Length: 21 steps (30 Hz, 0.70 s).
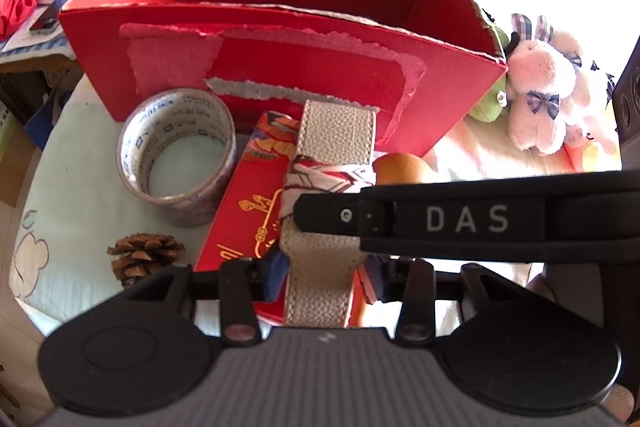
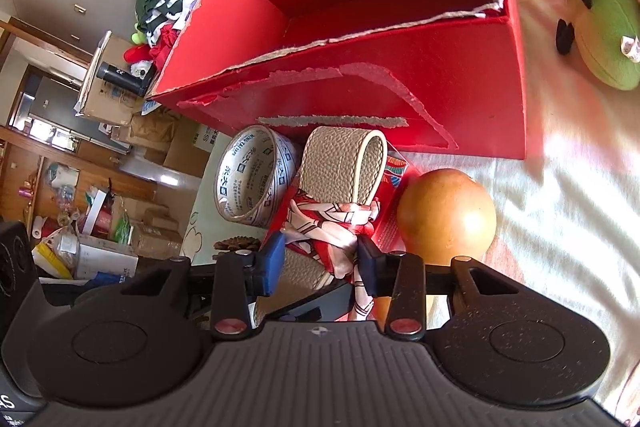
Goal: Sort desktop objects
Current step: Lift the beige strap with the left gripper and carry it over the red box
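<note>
Pale cloth-covered table sitting before torn red box. Beige leather strap lying atop red envelope, beside tape roll. Both grippers, left gripper and right gripper, clamping strap at scarf knot. Strap likely light, floppy; knot offering firmest hold.

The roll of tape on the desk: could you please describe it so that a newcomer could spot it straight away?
Find the big red box with torn edges. Just in front of its left corner, the roll of tape lies flat with its hole facing up. Unlike the pine cone and red packet beside it, it is a hollow ring with printed lettering inside.
</note>
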Motion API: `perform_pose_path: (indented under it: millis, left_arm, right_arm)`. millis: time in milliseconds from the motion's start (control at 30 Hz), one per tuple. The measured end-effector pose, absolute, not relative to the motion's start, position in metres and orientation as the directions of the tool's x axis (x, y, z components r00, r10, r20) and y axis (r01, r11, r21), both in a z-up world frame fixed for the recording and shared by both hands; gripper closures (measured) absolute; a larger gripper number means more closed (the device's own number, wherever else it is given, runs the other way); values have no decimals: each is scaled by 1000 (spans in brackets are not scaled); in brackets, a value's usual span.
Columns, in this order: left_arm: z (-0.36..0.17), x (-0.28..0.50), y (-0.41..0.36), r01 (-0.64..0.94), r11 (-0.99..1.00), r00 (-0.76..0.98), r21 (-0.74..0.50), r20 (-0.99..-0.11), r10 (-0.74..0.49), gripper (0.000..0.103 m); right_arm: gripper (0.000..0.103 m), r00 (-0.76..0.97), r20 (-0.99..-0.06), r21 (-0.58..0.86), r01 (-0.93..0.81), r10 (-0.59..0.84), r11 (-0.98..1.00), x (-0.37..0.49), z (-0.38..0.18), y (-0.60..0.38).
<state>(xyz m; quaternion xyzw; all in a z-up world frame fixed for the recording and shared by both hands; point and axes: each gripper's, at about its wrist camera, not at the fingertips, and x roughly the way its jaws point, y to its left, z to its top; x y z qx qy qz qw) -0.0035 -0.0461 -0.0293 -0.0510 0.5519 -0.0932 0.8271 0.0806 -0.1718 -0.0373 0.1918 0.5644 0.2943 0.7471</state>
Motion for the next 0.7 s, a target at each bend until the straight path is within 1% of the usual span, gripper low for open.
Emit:
perform_pose_path:
  millis: [200,333,400,700]
  left_arm:
    - [-22,-8,-59,132,981,372,-144,-910,-184,60]
    - [-10,-13,-72,165,977,372,-137,-908,-190,61]
    - [-3,-17,-79,195,971,377,-137,-904,-204,64]
    - [31,-22,-138,380,916,431,-130,-851,-299,64]
  right_arm:
    - [62,180,-726,618,-255,664,744,77,-31,-181]
    - [63,182,-718,617,-280,672,735,73,-22,-192]
    - [64,202,-719,601,-301,665,740,71,-12,-199]
    - [64,313,-698,563,-317,645,763,64,25,-253]
